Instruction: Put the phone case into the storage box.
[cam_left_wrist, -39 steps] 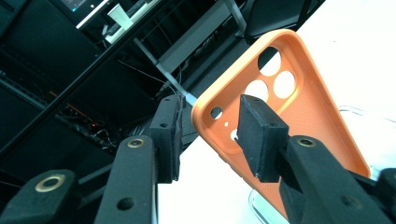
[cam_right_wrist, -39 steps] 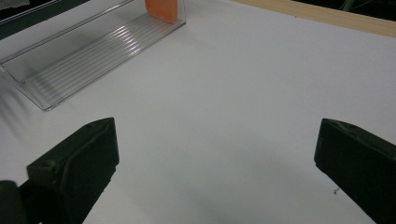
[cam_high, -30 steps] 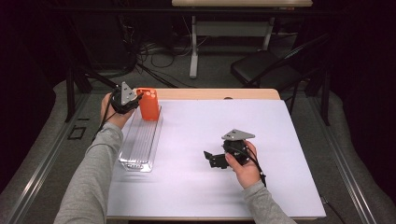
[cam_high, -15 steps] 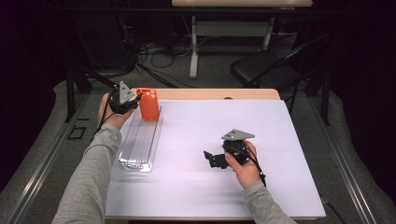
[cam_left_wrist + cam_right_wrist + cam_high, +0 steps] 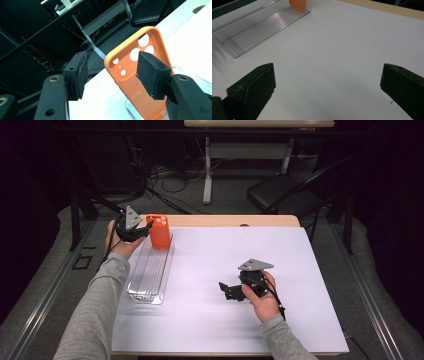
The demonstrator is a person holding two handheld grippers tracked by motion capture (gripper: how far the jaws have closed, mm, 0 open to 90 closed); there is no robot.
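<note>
High view has the left gripper (image 5: 142, 230) up at the far left corner of the white table (image 5: 300, 320), right beside an orange phone case (image 5: 159, 232) that stands upright in the far end of a clear ribbed tray (image 5: 148, 275). From up there you can't really tell whether the jaws touch the case. Left gripper view settles that — the jaws are parted, one pad (image 5: 79, 75) well clear on the left, the other overlapping the case (image 5: 147, 97) just below its camera cutouts, though whether it actually touches is hard to say. The cutouts barely read from above.

Right gripper (image 5: 225, 290) sits low over the middle of the table, held in the person's hand (image 5: 262, 297). Right gripper view shows its jaws spread wide with nothing between them — just bare white surface, plus the tray (image 5: 257, 30) and the case's bottom edge (image 5: 297, 4) off at the top left.
</note>
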